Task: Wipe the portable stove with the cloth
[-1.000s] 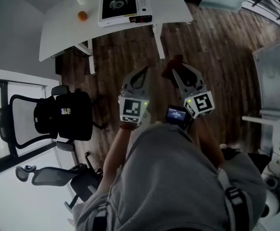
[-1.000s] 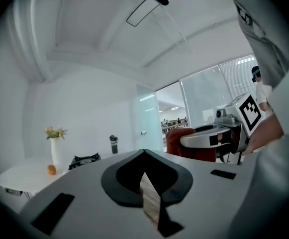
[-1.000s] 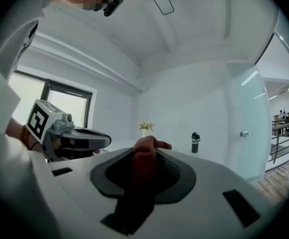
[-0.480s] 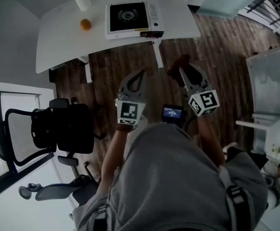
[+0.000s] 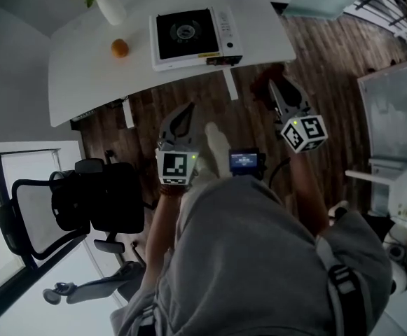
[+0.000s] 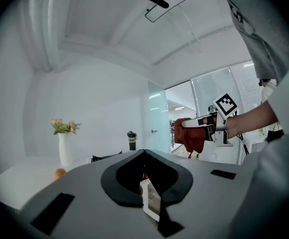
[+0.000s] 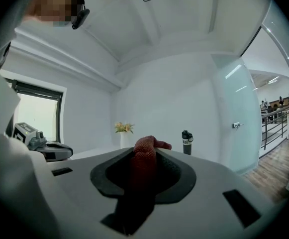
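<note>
Cloth [image 7: 144,158] clamped in right tool [image 5: 280,95]

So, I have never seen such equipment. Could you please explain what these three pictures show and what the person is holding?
There is no robot: a person holds a two-jaw gripper in each hand. The head view comes from a camera on the person's head, looking down. Each gripper view comes from a camera riding on that gripper, looking along its jaws. The left gripper is shut and empty. The right gripper is shut on a dark red cloth. Ahead stands a white table with a portable stove, an orange, a vase of flowers and a dark bottle. Both grippers are over the wooden floor, not yet at the table.
</note>
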`<state>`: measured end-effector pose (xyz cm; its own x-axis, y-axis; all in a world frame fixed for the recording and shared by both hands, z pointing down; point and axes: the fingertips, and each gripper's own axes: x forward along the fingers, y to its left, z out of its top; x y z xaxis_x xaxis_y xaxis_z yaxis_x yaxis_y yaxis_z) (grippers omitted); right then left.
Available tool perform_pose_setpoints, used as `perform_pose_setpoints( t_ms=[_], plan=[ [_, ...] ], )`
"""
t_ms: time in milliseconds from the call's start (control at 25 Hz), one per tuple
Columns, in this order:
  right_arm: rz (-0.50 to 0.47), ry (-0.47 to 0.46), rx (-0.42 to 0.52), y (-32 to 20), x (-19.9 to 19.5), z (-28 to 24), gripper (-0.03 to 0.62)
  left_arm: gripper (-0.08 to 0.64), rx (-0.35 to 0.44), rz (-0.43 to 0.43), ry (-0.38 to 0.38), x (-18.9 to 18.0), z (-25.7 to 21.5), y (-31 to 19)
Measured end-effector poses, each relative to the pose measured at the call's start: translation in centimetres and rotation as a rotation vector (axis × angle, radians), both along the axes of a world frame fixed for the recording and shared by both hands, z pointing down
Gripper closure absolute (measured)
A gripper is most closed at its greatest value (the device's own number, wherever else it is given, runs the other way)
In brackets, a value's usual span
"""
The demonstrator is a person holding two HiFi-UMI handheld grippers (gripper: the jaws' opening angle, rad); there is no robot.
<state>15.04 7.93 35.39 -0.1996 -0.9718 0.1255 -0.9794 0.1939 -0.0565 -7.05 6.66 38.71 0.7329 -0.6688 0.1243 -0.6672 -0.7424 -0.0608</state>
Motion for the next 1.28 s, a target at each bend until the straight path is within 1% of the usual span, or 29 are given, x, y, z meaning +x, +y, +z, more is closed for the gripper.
perform_pose_setpoints(
  t_ms=[80, 160, 200, 280, 440, 640, 760, 880, 1000, 1120, 1280],
  plan=[
    [-0.01, 0.0, -0.001, -2.3, 0.4, 0.3, 0.48, 0.532, 0.008, 0.001, -0.019, 0.0, 0.3, -1.8],
    [-0.043, 0.014, 0.009, -4.9, 0.7, 0.4, 0.48, 0.532, -0.01, -0.004, -0.035, 0.2, 0.8, -3.6],
    [-0.063, 0.021, 0.013, -6.3, 0.9, 0.7, 0.481, 0.532, -0.021, -0.012, -0.044, 0.3, 1.1, -4.6],
    [-0.093, 0.02, 0.009, -9.0, 1.5, 1.5, 0.48, 0.532, -0.019, -0.034, -0.058, 0.4, 1.4, -6.5],
    [-0.116, 0.035, -0.003, -14.9, 4.4, 2.9, 0.48, 0.531, -0.028, -0.067, -0.103, 1.1, 2.5, -10.7],
    [-0.188, 0.051, 0.0, -24.3, 6.2, 5.0, 0.48, 0.529, -0.096, -0.19, -0.172, -0.8, 6.1, -16.6],
    [-0.225, 0.054, -0.015, -28.7, 6.8, 6.6, 0.48, 0.528, -0.089, -0.232, -0.179, -1.0, 7.3, -18.8],
    [-0.253, 0.069, -0.057, -32.8, 7.0, 8.5, 0.48, 0.525, -0.09, -0.269, -0.188, -1.3, 7.9, -20.1],
    [-0.289, 0.071, -0.107, -35.7, 6.5, 10.5, 0.48, 0.503, -0.102, -0.276, -0.19, -1.8, 8.7, -20.9],
    [-0.318, 0.063, -0.128, -38.0, 6.3, 11.6, 0.48, 0.458, -0.113, -0.271, -0.185, -1.9, 9.7, -21.9],
    [-0.285, 0.038, -0.17, -40.8, 6.8, 13.0, 0.48, 0.43, -0.105, -0.242, -0.181, -1.9, 10.5, -23.8]
  ],
)
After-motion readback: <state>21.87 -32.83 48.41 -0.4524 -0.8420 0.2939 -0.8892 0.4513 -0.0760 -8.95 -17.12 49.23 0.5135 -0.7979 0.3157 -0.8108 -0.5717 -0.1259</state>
